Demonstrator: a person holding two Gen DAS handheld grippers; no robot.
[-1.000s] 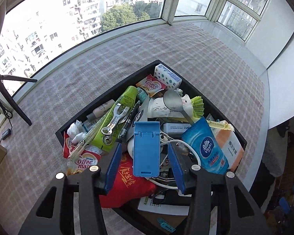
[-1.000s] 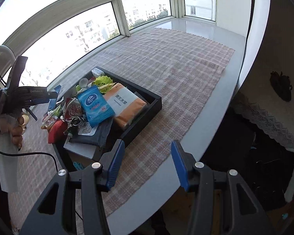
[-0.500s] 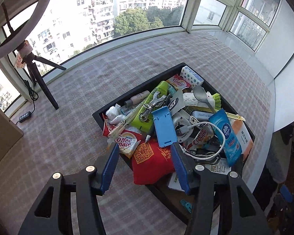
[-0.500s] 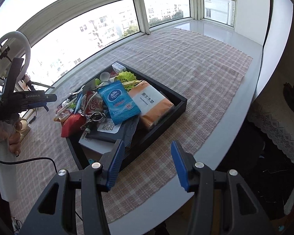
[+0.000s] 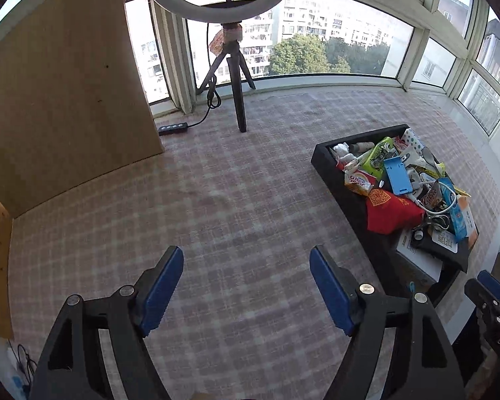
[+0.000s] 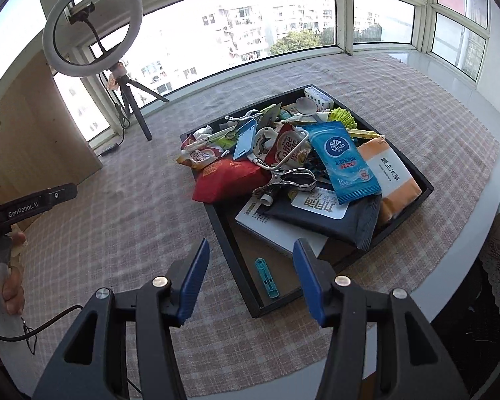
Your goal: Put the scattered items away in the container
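Both grippers are pointing steeply down over the checked cloth (image 5: 236, 206). The left gripper (image 5: 246, 280) is opening wide with nothing between its blades; the right gripper (image 6: 251, 276) is opening slightly, also empty, hovering over the near corner of the one black tray (image 6: 230, 250). The tray is sitting mid-frame, piled high: a blue "Vinda" pack (image 6: 345, 163), a "Coffee" sachet (image 6: 288, 150). "GenRobot.AI" is showing at left.

A woven pink-and-grey checked cloth (image 6: 123, 200) with a rough matt weave covers the sill. The black rectangular tray (image 6: 231, 260) looks matt. A glossy blue plastic wipes packet (image 6: 343, 163) and a shiny metal clip (image 6: 288, 180) lie inside, beside a matt plywood panel (image 5: 60, 100).
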